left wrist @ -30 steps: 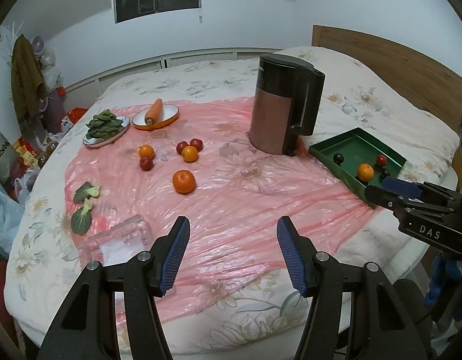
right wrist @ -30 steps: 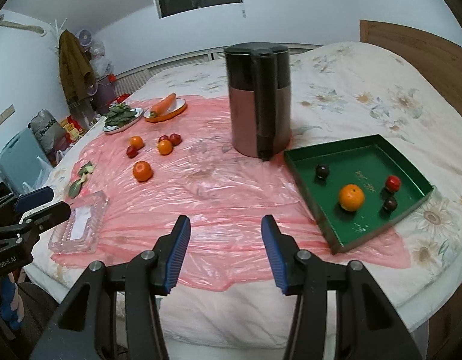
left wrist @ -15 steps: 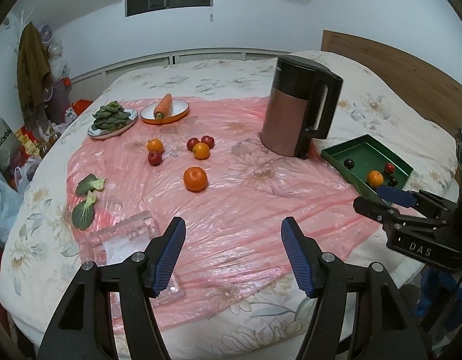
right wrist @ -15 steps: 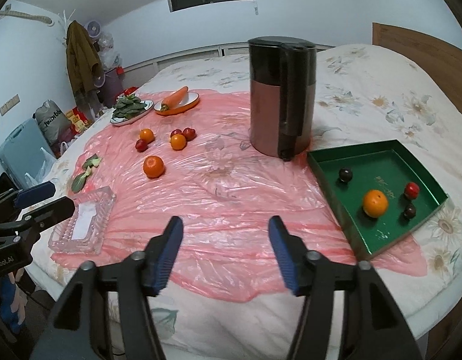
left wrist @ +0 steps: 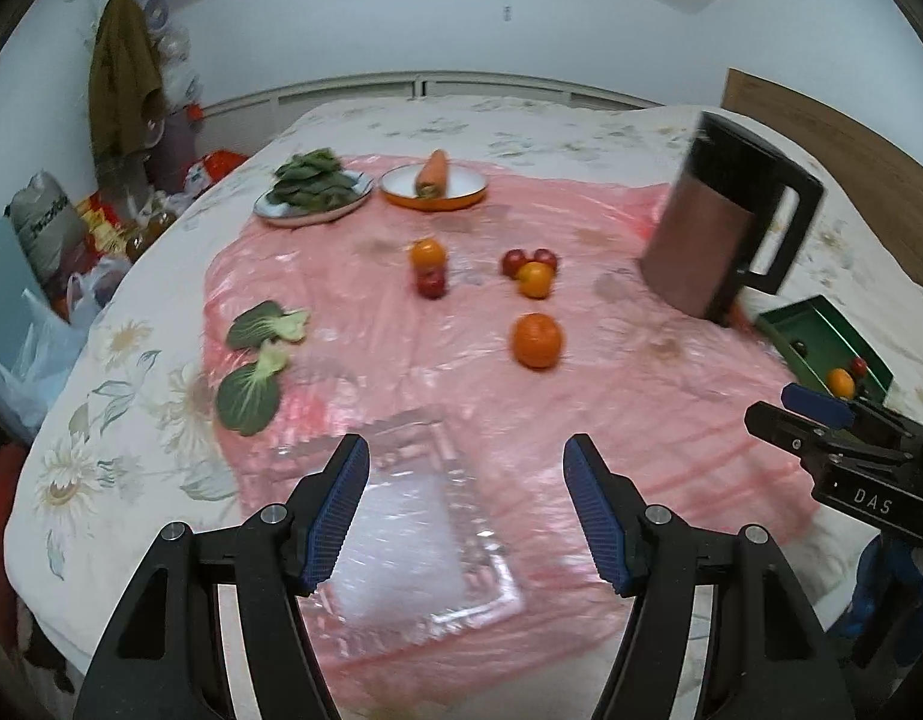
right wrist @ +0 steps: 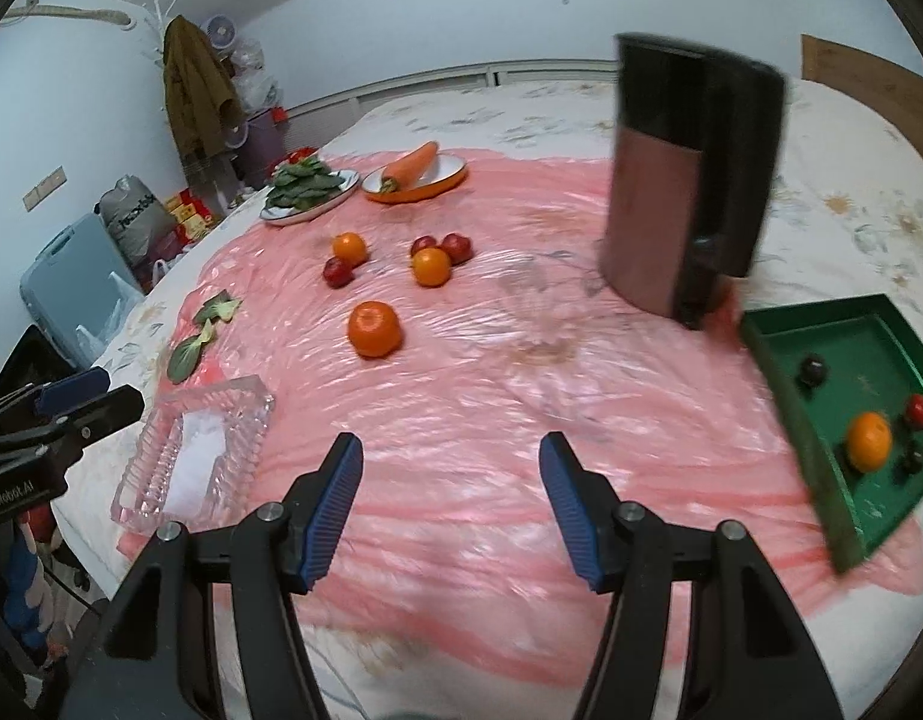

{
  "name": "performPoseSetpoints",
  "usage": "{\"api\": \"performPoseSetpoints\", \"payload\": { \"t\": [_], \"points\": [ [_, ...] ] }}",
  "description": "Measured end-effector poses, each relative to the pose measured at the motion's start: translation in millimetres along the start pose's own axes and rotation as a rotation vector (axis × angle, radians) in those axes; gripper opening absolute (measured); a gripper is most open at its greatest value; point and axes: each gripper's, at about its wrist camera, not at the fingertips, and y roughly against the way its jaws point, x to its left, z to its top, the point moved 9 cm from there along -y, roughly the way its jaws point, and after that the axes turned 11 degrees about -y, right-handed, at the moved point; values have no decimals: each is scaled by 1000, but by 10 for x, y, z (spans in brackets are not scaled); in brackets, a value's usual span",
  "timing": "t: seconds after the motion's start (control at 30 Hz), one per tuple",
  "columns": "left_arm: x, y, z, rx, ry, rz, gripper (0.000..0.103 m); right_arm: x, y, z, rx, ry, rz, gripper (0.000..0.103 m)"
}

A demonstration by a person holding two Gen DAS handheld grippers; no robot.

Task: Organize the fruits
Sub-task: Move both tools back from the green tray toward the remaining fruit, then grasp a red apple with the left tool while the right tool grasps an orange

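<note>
A large orange (left wrist: 537,340) (right wrist: 374,329) lies on the pink plastic sheet, with smaller oranges (left wrist: 534,279) (right wrist: 431,266) and red fruits (left wrist: 431,283) (right wrist: 337,272) behind it. A green tray (right wrist: 797,414) (left wrist: 785,336) at the right holds an orange (right wrist: 868,440), a red fruit and dark fruits. My left gripper (left wrist: 466,510) is open and empty above a clear glass dish (left wrist: 425,516). My right gripper (right wrist: 449,507) is open and empty over the sheet's near part, left of the tray.
A tall brown and black kettle (left wrist: 719,228) (right wrist: 683,180) stands beside the tray. A plate of greens (left wrist: 311,189), a carrot on an orange plate (left wrist: 434,180) and loose leaves (left wrist: 254,360) lie at the far and left side. The bed edge is near.
Both grippers have swung left and moved forward. The glass dish now lies under the left gripper, and the tray has shifted to the right edge of both views.
</note>
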Motion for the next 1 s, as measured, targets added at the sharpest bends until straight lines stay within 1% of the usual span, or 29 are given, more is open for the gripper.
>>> {"api": "performPoseSetpoints", "payload": {
  "t": [0.17,0.37,0.53,0.7,0.83,1.0],
  "points": [
    [273,-224,54,32,39,5,62,169,-281,82,28,20,25,91],
    [450,-568,292,53,51,-1,61,306,-674,396,37,16,45,91],
    [483,-917,533,74,44,-16,61,365,-1061,713,53,-2,58,91],
    [511,-1348,750,109,39,-38,61,386,-1517,930,91,-29,64,91],
    [544,-1731,852,154,26,-41,60,389,-1858,1012,122,-26,47,91],
    [531,-2057,907,184,-8,-31,60,396,-2172,1087,150,-20,36,89]
  ]
}}
